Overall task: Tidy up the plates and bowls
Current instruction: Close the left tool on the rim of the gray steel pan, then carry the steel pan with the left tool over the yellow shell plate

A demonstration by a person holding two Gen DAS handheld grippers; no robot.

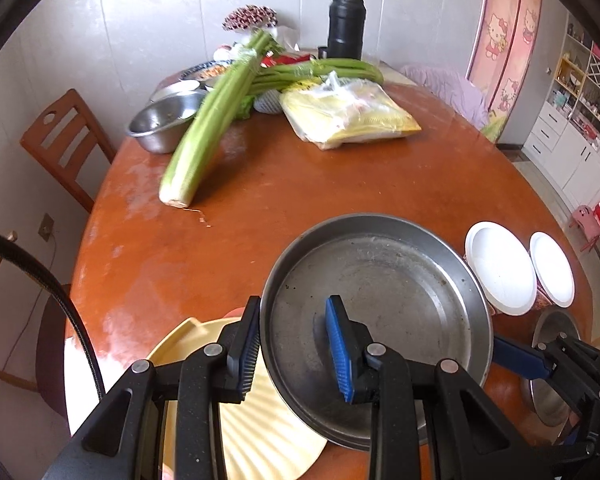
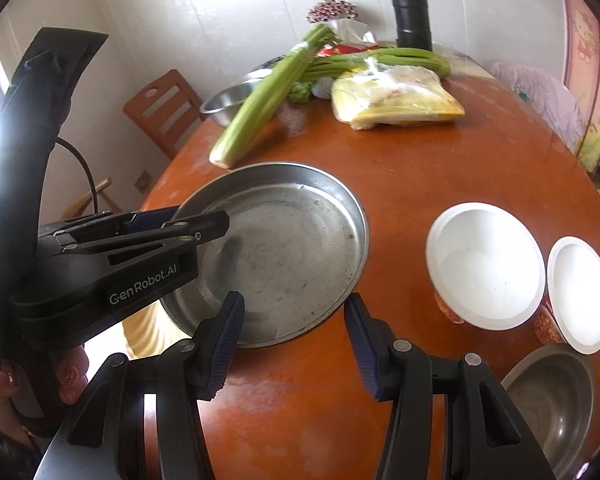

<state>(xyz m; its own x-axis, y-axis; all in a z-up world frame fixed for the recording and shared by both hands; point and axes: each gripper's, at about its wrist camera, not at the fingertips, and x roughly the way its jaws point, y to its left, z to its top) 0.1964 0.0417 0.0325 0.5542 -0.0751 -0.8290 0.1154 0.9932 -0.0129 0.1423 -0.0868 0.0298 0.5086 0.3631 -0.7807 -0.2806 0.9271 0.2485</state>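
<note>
Steel plate point(image 1: 380, 304) clamped by your left gripper point(image 1: 296, 352): keep it level over the yellow plate point(image 1: 256, 432); right gripper point(image 2: 296, 344) hangs open, empty.

You see a dull grey metal plate point(image 1: 380, 300) over a pale yellow ribbed plate point(image 1: 260, 432), two white bowls point(image 2: 484, 264) with what may be red patterned outsides, green celery point(image 1: 204, 128) and an orange-brown table point(image 1: 300, 184).

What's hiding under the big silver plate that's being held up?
Under the big silver plate lies a pale yellow ribbed plate, peeking out at its left and near side. The left tool pinches the silver plate's rim. The rest of the yellow plate is covered.
</note>
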